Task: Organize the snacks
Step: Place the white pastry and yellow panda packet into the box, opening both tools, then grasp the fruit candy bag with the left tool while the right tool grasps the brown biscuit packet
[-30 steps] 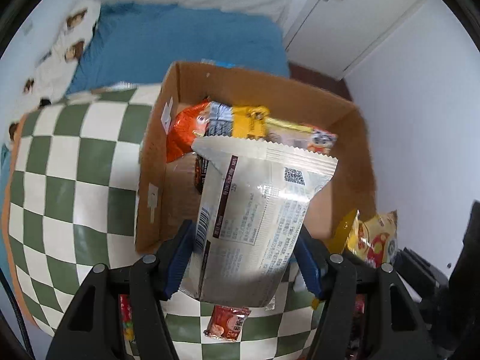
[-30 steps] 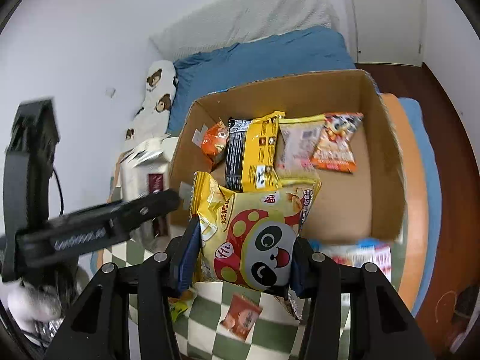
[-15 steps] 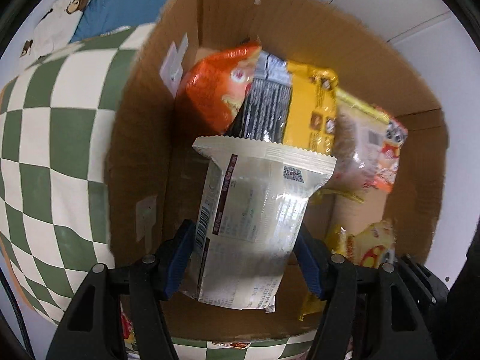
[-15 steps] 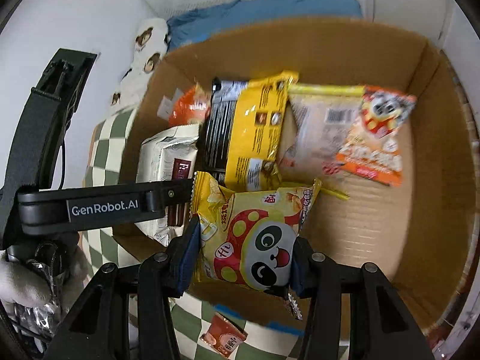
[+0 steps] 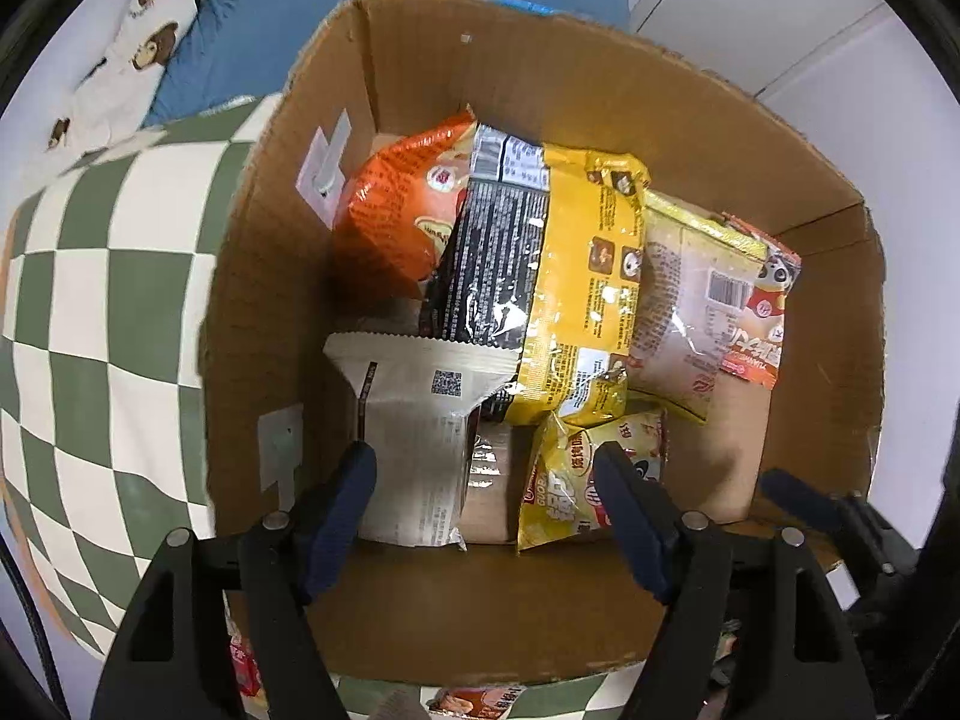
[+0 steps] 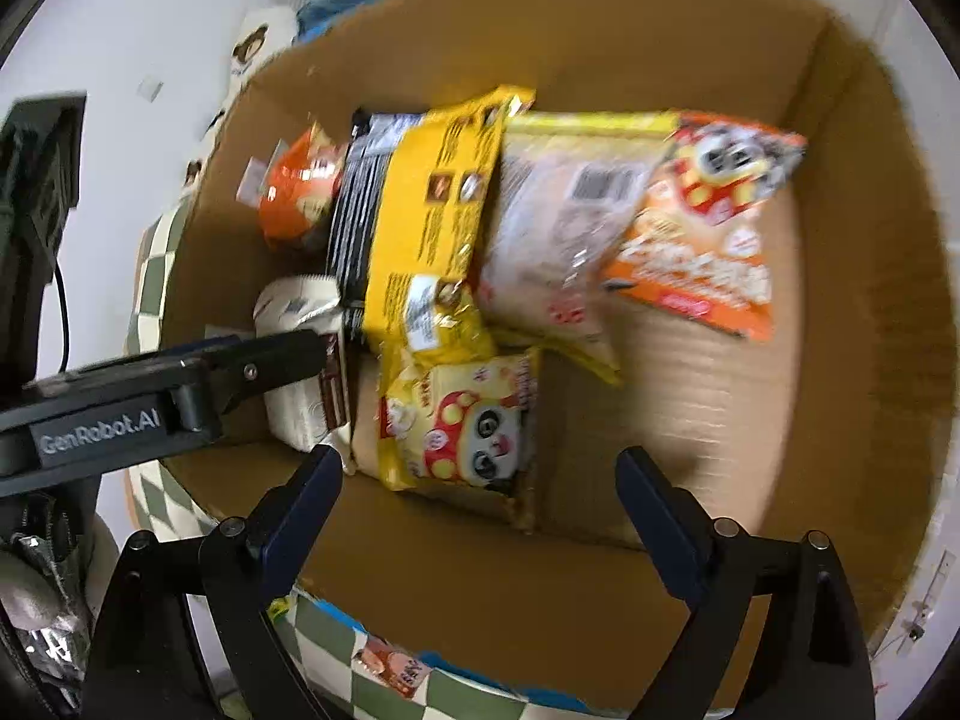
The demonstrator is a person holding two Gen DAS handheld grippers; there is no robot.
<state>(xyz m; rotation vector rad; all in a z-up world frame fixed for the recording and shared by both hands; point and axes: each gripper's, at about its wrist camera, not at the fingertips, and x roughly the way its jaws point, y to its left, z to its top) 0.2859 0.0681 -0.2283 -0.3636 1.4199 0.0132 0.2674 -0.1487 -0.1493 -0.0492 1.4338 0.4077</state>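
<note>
A cardboard box [image 5: 588, 84] holds several snack packs. The white pack [image 5: 414, 438] lies on the box floor at the near left, and the yellow panda pack [image 5: 570, 480] lies beside it; both show in the right wrist view, white pack [image 6: 300, 354] and panda pack [image 6: 462, 420]. Behind them lie an orange bag [image 5: 402, 210], a black-and-yellow pack [image 5: 540, 252] and a clear pack with an orange panda bag [image 6: 702, 228]. My left gripper [image 5: 483, 474] is open and empty just above the white pack. My right gripper [image 6: 477, 474] is open and empty above the panda pack.
The box stands on a green-and-white checked cloth [image 5: 102, 312]. Small snack packets [image 6: 390, 669] lie on the cloth in front of the box. A blue bed with a bear-print pillow [image 5: 138, 60] is behind. The left gripper's arm [image 6: 150, 402] crosses the right wrist view.
Both grippers moved down into the box and opened. The white pack and the panda pack were let go and now lie on the box floor.
</note>
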